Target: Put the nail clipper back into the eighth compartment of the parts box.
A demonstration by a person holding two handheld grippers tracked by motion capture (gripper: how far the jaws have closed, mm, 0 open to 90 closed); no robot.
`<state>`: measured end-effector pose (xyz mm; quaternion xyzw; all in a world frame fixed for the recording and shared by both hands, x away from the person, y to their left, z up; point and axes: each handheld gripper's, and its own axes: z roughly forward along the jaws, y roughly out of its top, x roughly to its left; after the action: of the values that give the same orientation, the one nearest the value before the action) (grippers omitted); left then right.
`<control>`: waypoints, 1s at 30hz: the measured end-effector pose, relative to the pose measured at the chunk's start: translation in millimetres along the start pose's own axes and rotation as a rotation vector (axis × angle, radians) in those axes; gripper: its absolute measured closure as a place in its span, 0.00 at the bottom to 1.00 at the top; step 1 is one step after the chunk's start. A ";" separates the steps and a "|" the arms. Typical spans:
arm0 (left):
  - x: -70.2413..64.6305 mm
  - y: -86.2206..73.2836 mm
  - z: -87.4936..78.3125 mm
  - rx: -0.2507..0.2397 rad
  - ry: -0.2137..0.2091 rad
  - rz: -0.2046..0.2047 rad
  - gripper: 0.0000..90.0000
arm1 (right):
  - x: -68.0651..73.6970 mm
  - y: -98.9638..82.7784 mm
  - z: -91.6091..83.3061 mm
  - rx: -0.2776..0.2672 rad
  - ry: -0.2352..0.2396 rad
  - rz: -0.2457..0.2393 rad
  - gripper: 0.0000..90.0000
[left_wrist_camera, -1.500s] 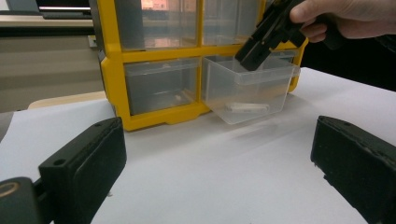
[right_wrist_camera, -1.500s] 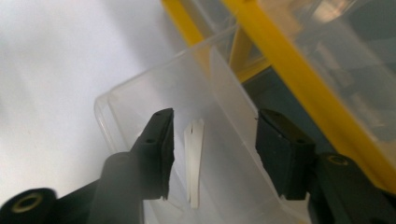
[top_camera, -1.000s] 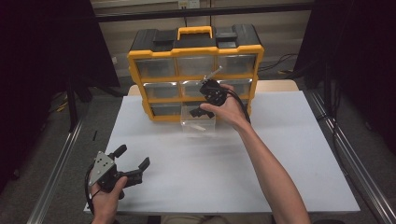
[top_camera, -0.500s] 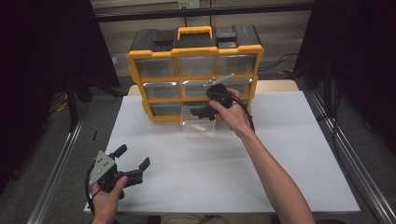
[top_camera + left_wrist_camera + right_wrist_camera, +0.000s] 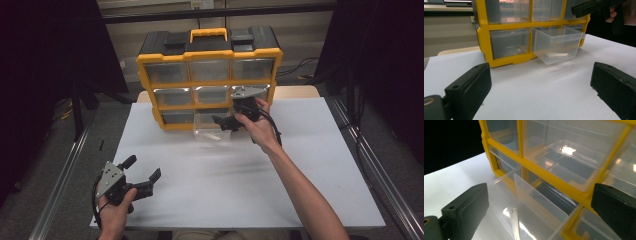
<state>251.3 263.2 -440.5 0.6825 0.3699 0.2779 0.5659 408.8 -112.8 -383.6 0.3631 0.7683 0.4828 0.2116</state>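
9 drawers, 1 pulled out.

The clear plastic drawer is pulled out from the bottom row, middle slot, of the yellow-and-black organizer, which stands upright at the far edge of the table. The drawer sits level, its front wall on the white tabletop side and its back end at the slot. A small white stick-like piece lies flat on its floor, near the front. The other drawers sit closed in their slots.
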 end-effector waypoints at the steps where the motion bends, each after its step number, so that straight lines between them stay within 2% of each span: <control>1: 0.2 0.1 0.0 0.001 0.000 0.002 0.04 | 0.0 0.0 0.0 0.000 0.000 0.000 0.01; 3: 0.6 0.3 -0.2 -0.007 0.003 0.005 0.04 | -0.2 -5.6 -5.7 -0.017 -0.020 -0.005 0.01; 6: 0.1 0.2 0.1 -0.009 0.003 -0.011 0.04 | -1.3 -11.5 -11.4 -0.043 -0.044 -0.009 0.01; 11: -0.3 -0.1 0.4 -0.006 0.005 -0.018 0.04 | -3.3 -20.4 -21.6 -0.065 -0.064 -0.010 0.01; 24: -1.5 -0.3 1.9 0.002 0.001 -0.009 0.04 | -6.7 -42.5 -49.8 -0.076 -0.074 0.014 0.02; 30: -1.4 0.1 0.9 0.004 0.006 -0.012 0.04 | -8.2 -55.8 -66.3 -0.087 -0.099 0.022 0.01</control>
<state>251.2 261.4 -440.6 0.6804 0.3760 0.2758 0.5652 349.6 -173.1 -404.3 0.3855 0.7310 0.4995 0.2598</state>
